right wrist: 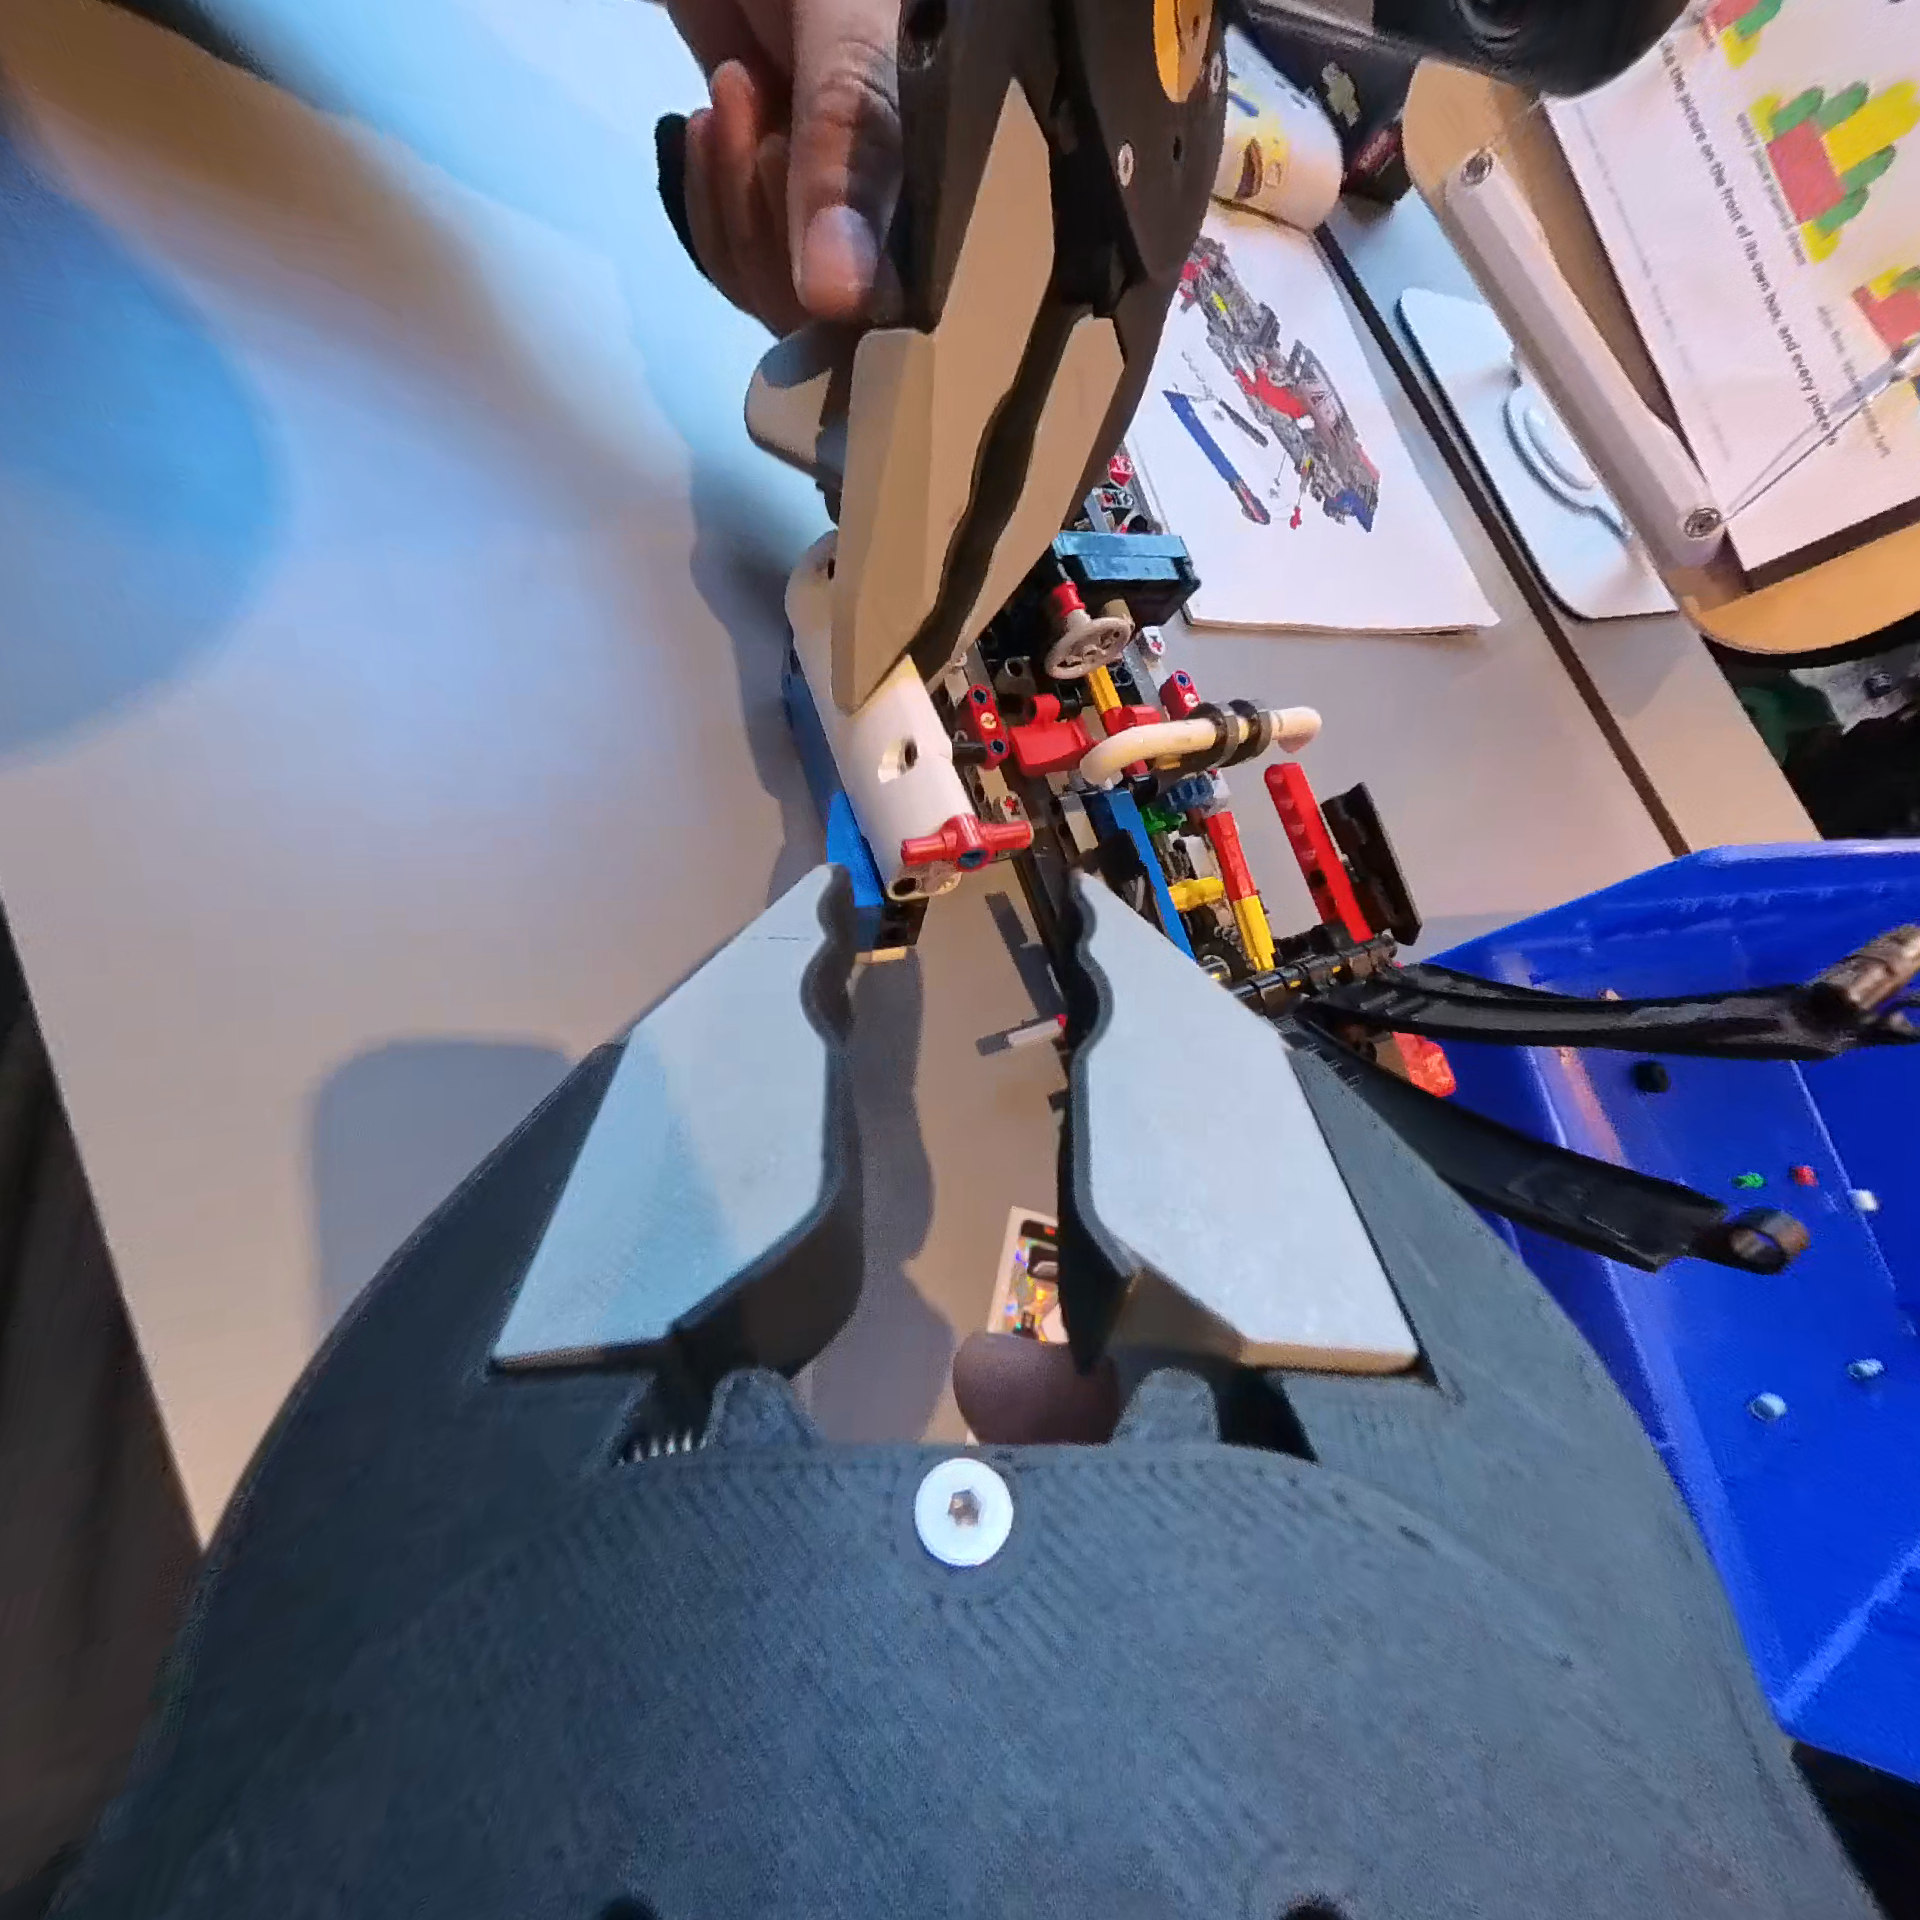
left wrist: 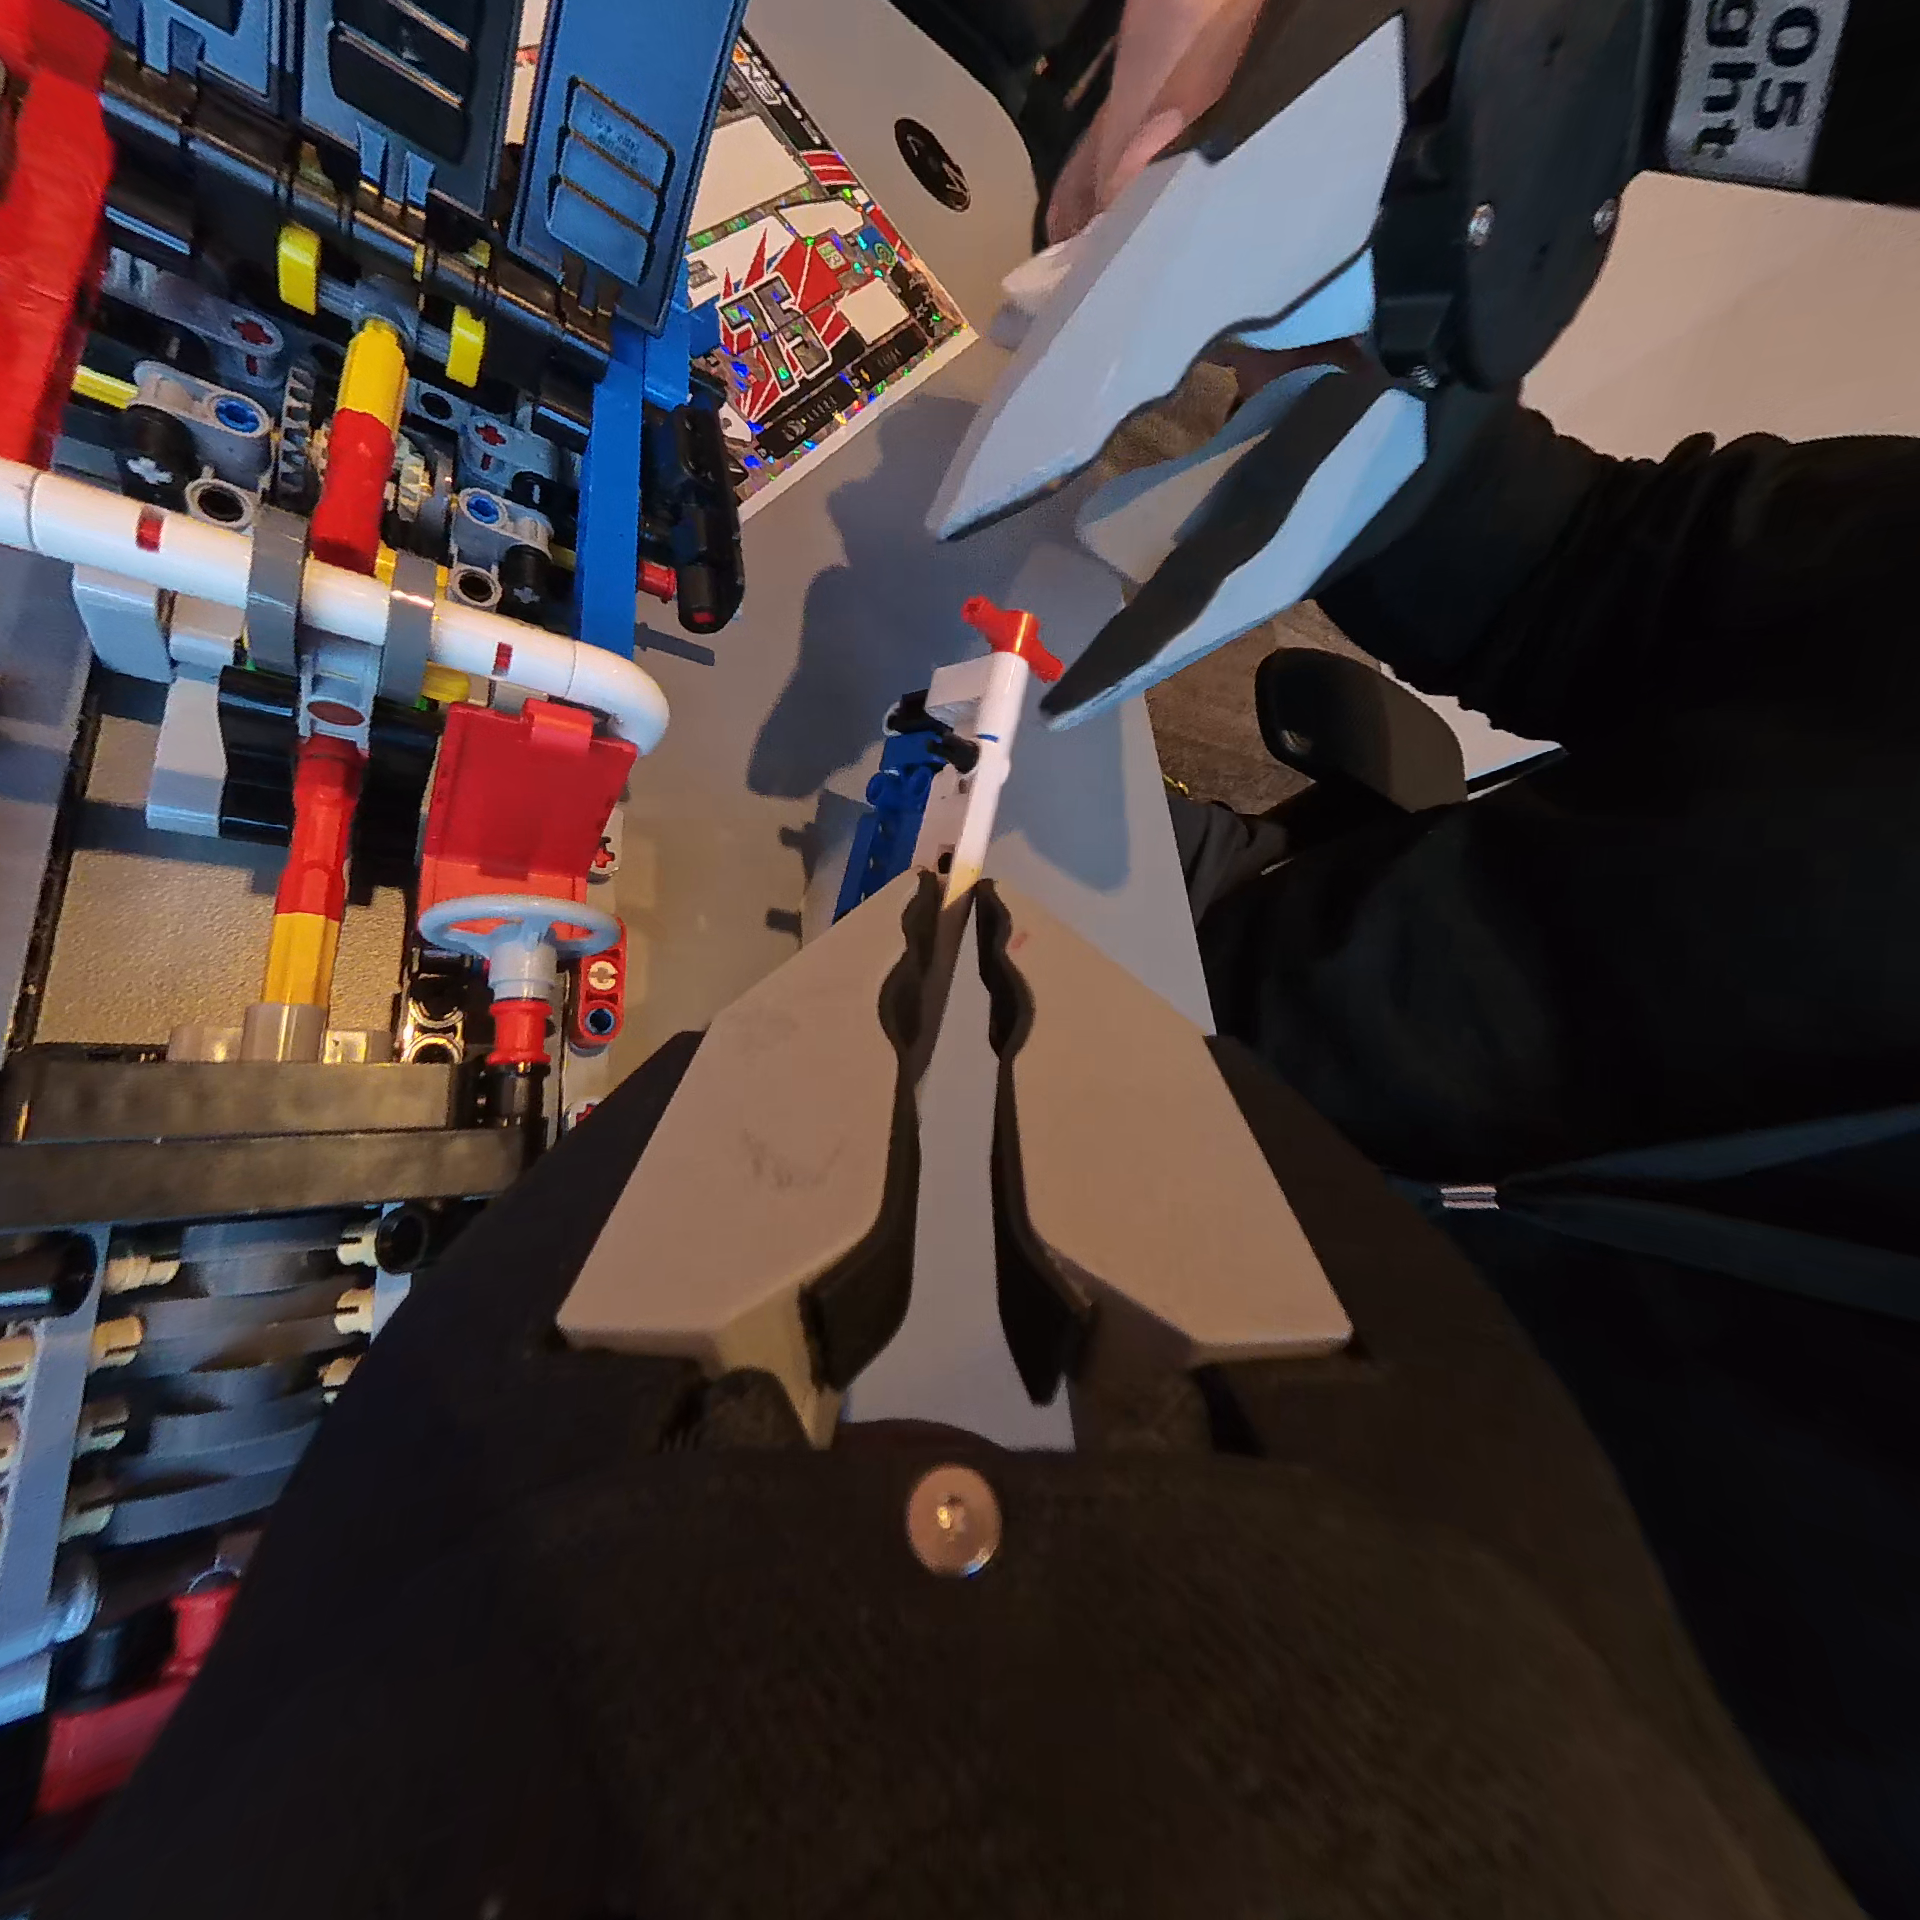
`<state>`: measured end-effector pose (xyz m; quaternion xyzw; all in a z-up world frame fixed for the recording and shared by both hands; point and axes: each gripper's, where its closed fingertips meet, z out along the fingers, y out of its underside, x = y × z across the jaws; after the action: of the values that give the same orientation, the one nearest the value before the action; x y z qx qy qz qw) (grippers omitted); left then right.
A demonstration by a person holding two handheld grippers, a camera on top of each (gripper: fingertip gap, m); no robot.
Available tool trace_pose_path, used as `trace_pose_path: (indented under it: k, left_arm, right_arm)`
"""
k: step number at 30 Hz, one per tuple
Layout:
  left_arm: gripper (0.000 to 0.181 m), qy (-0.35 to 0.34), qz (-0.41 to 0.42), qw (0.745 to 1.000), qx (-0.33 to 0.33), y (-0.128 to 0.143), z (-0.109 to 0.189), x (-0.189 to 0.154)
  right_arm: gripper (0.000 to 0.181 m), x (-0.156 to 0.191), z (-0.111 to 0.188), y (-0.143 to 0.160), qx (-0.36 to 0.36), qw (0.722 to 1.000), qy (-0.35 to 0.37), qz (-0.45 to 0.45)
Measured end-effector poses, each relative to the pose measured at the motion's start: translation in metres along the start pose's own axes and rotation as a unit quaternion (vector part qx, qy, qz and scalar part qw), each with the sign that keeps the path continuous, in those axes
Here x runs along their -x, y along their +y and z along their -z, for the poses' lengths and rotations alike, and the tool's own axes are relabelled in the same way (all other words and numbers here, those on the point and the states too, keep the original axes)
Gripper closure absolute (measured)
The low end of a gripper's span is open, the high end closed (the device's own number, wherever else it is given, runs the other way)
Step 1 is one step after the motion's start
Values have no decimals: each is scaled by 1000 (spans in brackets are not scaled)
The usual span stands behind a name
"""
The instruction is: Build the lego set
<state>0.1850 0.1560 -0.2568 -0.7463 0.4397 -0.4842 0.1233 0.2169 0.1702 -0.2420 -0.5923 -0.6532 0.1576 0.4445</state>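
Subassembly (left wrist: 977, 769) of white panel, blue beam and black pins sits pinched at its near end between the fingertips of the left gripper (left wrist: 951, 894), its long axis running straight on from the fingers and out over the grey table (left wrist: 727, 831). At its far tip a small red cross-shaped connector (left wrist: 1013, 634) points towards the right gripper (left wrist: 1049, 623), which hangs just beside that tip without touching, jaws parted and empty.

From the right wrist view, the right gripper (right wrist: 961, 904) shows its two fingers spread well apart with nothing between them, aimed at the white panel's red-tipped end (right wrist: 961, 840). The left gripper (right wrist: 914, 665) comes down steeply from above, closed on the panel's upper end, with a bare hand (right wrist: 800, 177) wrapped around its body.

The big lego model (left wrist: 343, 623) stands just to the left of the subassembly, red, yellow, blue and white parts exposed. A sticker sheet (left wrist: 821, 301) lies beyond the subassembly, next to the model.
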Motion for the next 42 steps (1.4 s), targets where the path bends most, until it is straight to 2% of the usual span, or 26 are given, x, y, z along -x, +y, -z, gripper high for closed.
trace_pose_path:
  k: [4, 8, 15, 19, 23, 27, 30, 33, 36, 37, 40, 42]
  left_arm:
    - [177, -7, -4, 1000, 3, 0, -3, -1]
    - [176, -18, -13, 1000, 11, 0, -5, -2]
    - [176, -77, -54, 995, 38, 3, -10, 0]
    - [175, -137, -91, 985, 52, 3, 1, 13]
    - [160, -222, -172, 958, 62, -2, 26, 18]
    - [143, -309, -299, 895, 116, 2, 34, 21]
    - [132, -330, -358, 863, 130, 5, 25, 21]
    - [130, -328, -396, 850, 113, 2, 15, 18]
    - [132, -361, -442, 813, 117, 1, 17, 22]
    - [132, -369, -442, 809, 119, 1, 20, 24]
    - [130, -365, -399, 832, 124, 10, 32, 33]
    - [132, -376, -389, 831, 128, 14, 39, 39]
  right_arm:
    - [151, 3, 0, -9, 18, 998, 29, 48]
    - [154, 11, -11, -4, 46, 997, 10, 53]
    - [165, 16, -16, 3, 62, 997, -44, 5]
    - [172, 18, -24, 12, 81, 992, -84, -53]
    - [173, 15, -25, 15, 60, 982, -115, -140]
    - [173, 9, -18, 14, 22, 960, -156, -230]
    - [174, 5, -14, 15, 10, 937, -186, -297]
    - [174, 6, -13, 18, 5, 914, -208, -347]
    - [174, 7, -13, 20, 1, 901, -220, -375]
    - [174, 8, -12, 20, -1, 902, -219, -373]
    - [174, 10, -11, 22, 3, 910, -212, -357]
    - [174, 11, -11, 22, 5, 913, -211, -350]
